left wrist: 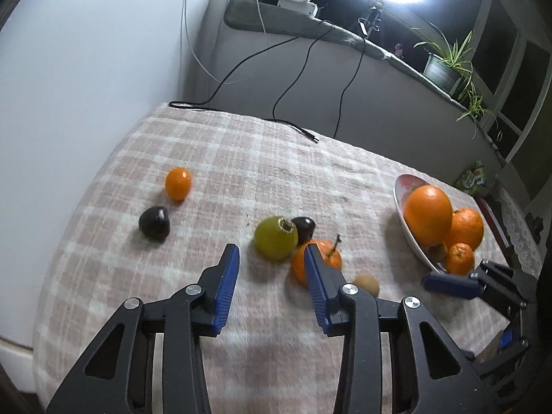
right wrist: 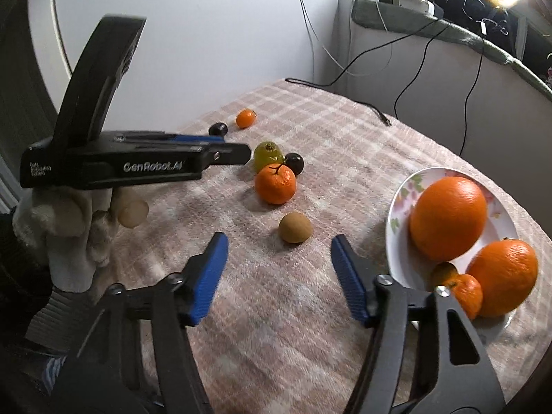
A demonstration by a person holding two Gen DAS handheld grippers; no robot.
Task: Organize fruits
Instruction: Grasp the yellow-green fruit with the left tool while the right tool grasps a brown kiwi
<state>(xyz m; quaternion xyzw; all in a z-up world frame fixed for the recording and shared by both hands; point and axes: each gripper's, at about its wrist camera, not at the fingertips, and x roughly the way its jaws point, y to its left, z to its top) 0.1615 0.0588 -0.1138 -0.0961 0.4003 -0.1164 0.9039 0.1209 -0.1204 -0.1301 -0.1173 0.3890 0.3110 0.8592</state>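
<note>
Loose fruit lies on the checked tablecloth: a small orange, a dark plum, a green fruit, a second dark fruit, a stemmed mandarin and a brown round fruit. A flowered plate at the right holds a large orange and smaller ones. My left gripper is open just short of the green fruit, with nothing between its fingers. My right gripper is open and empty, the brown fruit just beyond its tips.
A gloved hand holds the left gripper's body at the left of the right wrist view. Black cables trail over the table's far edge. A wall stands left, and a sill with a potted plant runs behind.
</note>
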